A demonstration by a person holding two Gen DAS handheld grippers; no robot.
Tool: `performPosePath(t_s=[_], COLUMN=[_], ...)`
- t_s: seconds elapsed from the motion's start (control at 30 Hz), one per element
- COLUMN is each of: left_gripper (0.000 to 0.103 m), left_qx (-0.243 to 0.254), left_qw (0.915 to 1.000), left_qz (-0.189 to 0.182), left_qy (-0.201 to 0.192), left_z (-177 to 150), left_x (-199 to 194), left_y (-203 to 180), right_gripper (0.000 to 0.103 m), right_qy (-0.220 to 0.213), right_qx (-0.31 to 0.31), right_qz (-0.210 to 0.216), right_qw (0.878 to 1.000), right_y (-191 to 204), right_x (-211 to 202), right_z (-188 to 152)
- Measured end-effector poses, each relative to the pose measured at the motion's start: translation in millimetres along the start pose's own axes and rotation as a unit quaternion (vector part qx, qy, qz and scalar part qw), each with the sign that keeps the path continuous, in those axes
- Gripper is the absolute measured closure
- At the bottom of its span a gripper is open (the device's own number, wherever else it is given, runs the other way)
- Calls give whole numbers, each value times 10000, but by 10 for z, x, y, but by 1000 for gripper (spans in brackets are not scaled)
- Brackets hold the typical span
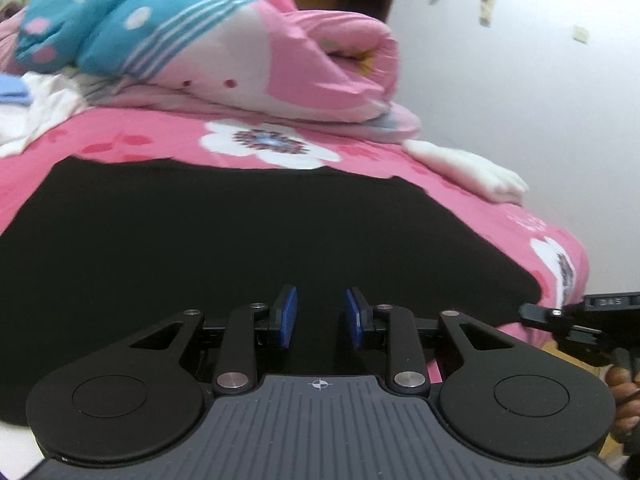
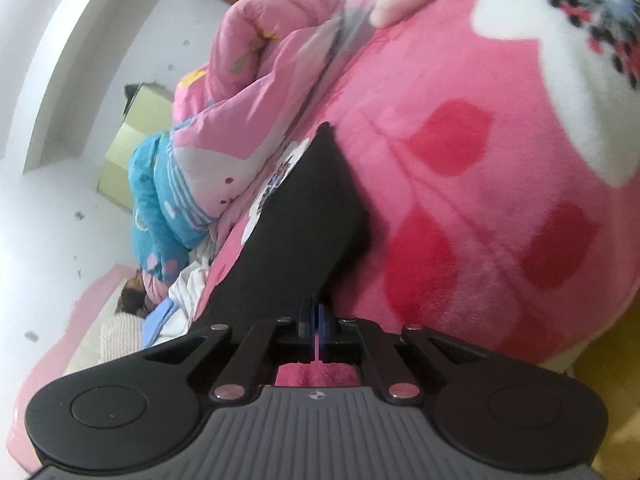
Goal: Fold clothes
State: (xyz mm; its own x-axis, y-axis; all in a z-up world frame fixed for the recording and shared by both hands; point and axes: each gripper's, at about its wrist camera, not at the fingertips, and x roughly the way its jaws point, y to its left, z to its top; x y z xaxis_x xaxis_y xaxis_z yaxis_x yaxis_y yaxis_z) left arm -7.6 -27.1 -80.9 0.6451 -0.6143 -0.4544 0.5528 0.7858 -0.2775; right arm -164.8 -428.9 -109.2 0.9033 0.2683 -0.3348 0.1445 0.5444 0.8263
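The black garment (image 1: 240,248) lies spread flat on the pink floral bedspread (image 1: 160,140), at the near edge of the bed; a rolled pink-and-blue quilt (image 1: 224,40) sits beyond it toward the wall, and a white folded cloth (image 1: 472,172) rests near the bed's right edge. The left tongs (image 1: 321,316) stand narrowly apart with nothing between the blue pads (image 1: 289,312), positioned over the garment's near hem. The right tongs (image 2: 316,320) are fully closed, and the right wrist view shows the black fabric running straight into the pinch point, so they appear to clamp the garment's edge at its right side; the exact bite is hidden behind the fingers. The step in hand is judged to be securing both sides of the garment before the first fold. To do it well, lower the left tongs until one pad slides under the fabric edge, and take only the garment, not the bedspread beneath. Close firmly before lifting. Keep both grips level with each other so the fold line runs straight. Lift just enough to clear the bedspread, since the plush surface is likely to drag on the cloth and wrinkle it.
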Motion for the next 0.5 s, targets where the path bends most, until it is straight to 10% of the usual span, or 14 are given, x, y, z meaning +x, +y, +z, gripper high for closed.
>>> performPosePath(t_s=[0.5], left_gripper=[77], left_qx=[-258], left_qw=[9993], left_qz=[-21], left_qy=[-275], left_z=[0], left_x=[-65], left_y=[127], right_gripper=[103], right_qy=[172], right_qx=[-49], right_qz=[46], right_qw=[9998], right_y=[111], right_x=[141], right_z=[-69])
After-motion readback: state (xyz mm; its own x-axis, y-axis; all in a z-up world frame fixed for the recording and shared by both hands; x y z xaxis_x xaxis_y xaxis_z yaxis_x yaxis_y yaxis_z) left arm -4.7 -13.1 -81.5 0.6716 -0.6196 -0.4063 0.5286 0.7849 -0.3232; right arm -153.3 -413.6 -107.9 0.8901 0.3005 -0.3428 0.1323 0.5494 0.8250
